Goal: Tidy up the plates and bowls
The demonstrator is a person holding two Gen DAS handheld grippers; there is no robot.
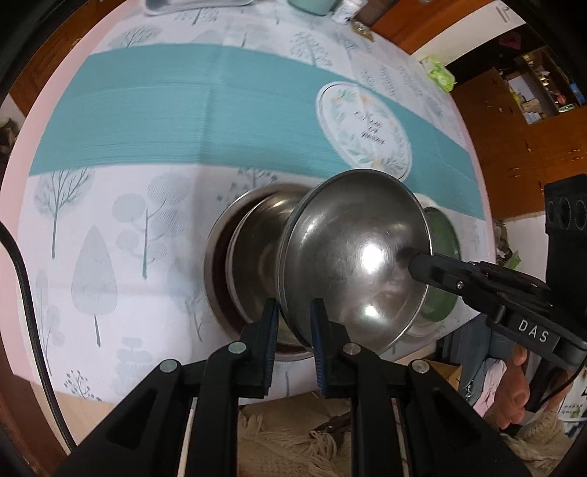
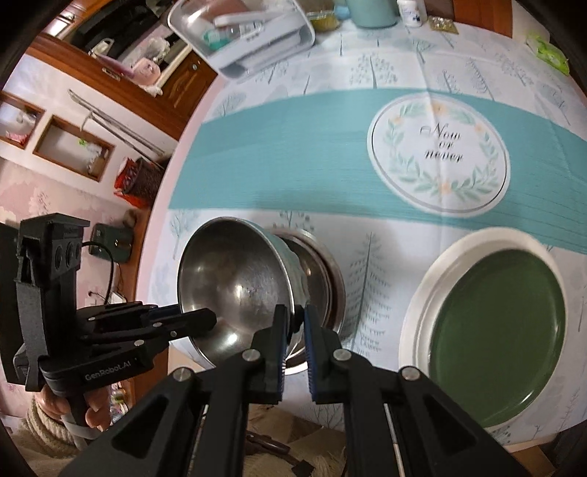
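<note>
A steel bowl (image 1: 352,257) is held tilted above a stack of steel bowls (image 1: 253,257) on the table. My left gripper (image 1: 293,319) is shut on the tilted bowl's near rim. My right gripper (image 2: 295,323) is shut on the opposite rim of the same bowl (image 2: 234,279); it shows in the left wrist view (image 1: 422,264) with one finger inside the bowl. The stack (image 2: 323,279) lies just behind the bowl. A green plate (image 2: 495,341) lies on a white plate (image 2: 433,279) at the right, partly hidden in the left wrist view (image 1: 444,235).
The table carries a tree-print cloth with a teal band (image 1: 165,121) and a round printed motif (image 2: 438,156). A white container (image 2: 249,33), a teal cup (image 2: 370,13) and a green packet (image 2: 548,51) stand at the far edge. The table's front edge is near.
</note>
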